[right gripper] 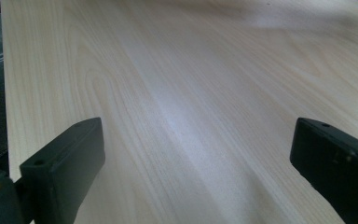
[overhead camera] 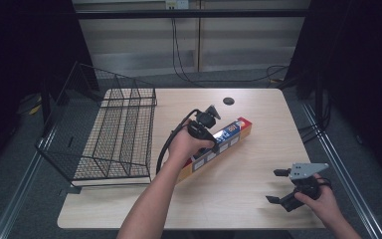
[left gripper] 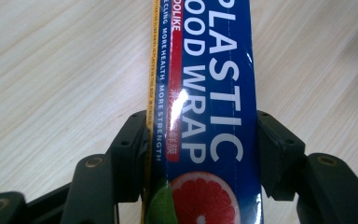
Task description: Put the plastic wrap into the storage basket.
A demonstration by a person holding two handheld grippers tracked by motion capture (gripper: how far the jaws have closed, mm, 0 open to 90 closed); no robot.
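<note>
While the wire basket (overhead camera: 112,134) stands at the table's (overhead camera: 238,199) left edge, the left gripper (overhead camera: 210,130) clamps the plastic wrap box (overhead camera: 229,137) mid-table, its long axis running near-left to far-right. Up close, the left gripper view reads "PLASTIC FOOD WRAP" (left gripper: 209,93) between the pads. Near right, the right gripper (overhead camera: 277,186) gapes, holding nothing.

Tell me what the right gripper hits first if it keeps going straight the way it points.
Probably just bare table: the right gripper has open jaws with nothing between them, angled low over the wood. Nothing else lies in that line, though depth is unclear.
</note>
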